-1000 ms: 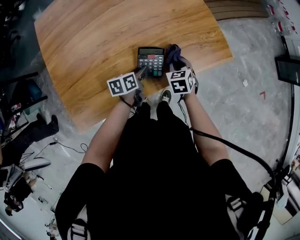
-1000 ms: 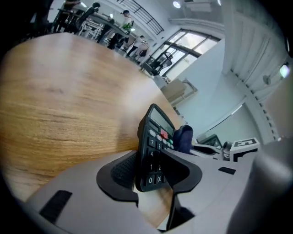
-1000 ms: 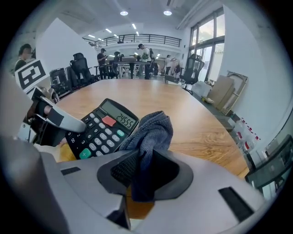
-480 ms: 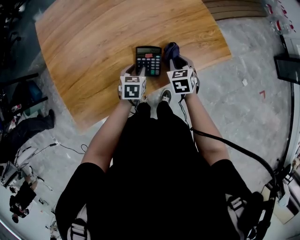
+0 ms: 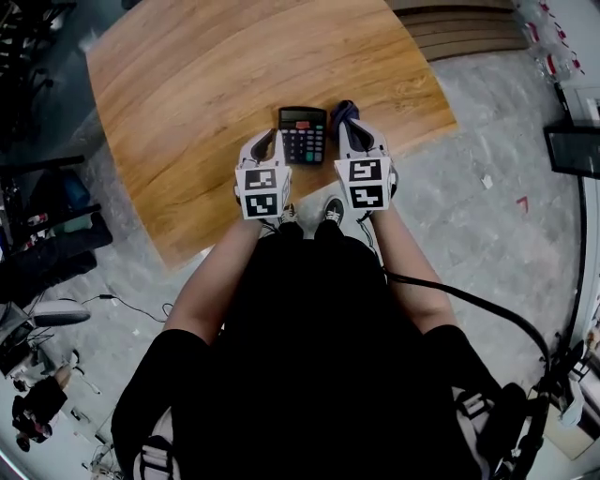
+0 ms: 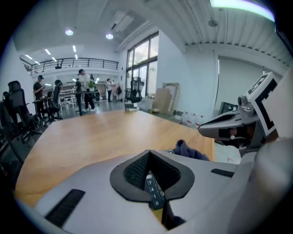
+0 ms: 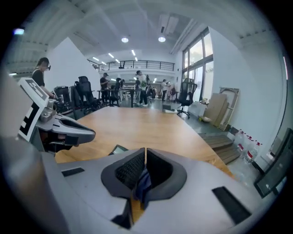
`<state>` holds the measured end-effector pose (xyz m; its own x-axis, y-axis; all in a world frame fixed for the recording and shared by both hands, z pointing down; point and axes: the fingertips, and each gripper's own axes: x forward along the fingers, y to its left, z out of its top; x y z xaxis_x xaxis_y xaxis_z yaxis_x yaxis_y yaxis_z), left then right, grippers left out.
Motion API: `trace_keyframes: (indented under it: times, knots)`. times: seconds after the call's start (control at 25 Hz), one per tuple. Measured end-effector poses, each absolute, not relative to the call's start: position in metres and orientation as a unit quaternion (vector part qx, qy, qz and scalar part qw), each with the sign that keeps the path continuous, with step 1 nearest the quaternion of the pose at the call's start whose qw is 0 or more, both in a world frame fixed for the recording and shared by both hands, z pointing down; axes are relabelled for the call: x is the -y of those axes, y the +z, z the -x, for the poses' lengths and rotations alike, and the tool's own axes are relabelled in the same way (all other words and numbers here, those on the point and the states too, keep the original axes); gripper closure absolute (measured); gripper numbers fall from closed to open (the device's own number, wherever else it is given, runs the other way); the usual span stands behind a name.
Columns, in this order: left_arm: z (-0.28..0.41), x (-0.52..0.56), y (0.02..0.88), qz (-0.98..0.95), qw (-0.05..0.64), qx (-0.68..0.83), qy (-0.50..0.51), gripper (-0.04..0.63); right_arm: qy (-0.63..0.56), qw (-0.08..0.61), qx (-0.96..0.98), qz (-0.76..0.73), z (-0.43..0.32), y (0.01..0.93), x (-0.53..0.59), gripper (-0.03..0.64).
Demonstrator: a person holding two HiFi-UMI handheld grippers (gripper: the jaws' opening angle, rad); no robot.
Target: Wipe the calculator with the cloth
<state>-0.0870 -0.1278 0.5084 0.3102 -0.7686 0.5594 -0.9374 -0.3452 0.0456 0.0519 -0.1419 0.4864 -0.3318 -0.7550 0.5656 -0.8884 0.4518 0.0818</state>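
A black calculator [image 5: 303, 134] lies flat near the front edge of the wooden table [image 5: 187, 94]. A dark blue cloth [image 5: 343, 111] is bunched on the table beside the calculator's far right corner. My left gripper [image 5: 272, 137] hovers above the table just left of the calculator, shut and empty. Through the hole under the left gripper's [image 6: 149, 153] joined tips I see calculator keys [image 6: 153, 189], and the cloth [image 6: 187, 150] lies beyond. My right gripper [image 5: 343, 127] hangs over the cloth's near end. Its jaws are closing and meet at the tips [image 7: 145, 151]. The cloth [image 7: 143, 183] shows below them, not gripped.
The table's front edge runs just under both hands, with the person's shoes [image 5: 330, 208] on the grey floor below it. Stacked boards [image 5: 459, 23] lie past the table's far right corner. Office chairs and several people [image 7: 137, 91] stand far behind the table.
Both grippers have risen off the table. The left one left the calculator's near left corner, rolled upright and closed its jaws. The right jaws narrowed. Calculator and cloth stayed put.
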Motion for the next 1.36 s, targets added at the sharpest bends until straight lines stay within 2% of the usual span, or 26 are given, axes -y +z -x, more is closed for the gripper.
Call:
trace_keyframes:
  times: [0.32, 0.48, 1.36]
  knots:
    - [0.075, 0.123, 0.408, -0.826, 0.076, 0.548, 0.110, 0.589, 0.010, 0.117, 0.864, -0.490, -0.018, 0.385, 0.120, 0.601]
    - [0.068, 0.115, 0.372, -0.835, 0.037, 0.545, 0.063, 0.589, 0.006, 0.077, 0.872, -0.484, -0.011, 0.365, 0.112, 0.603]
    - [0.067, 0.129, 0.351, -0.845, 0.025, 0.534, 0.034, 0.589, -0.013, 0.071, 0.865, -0.497, -0.002, 0.350, 0.126, 0.603]
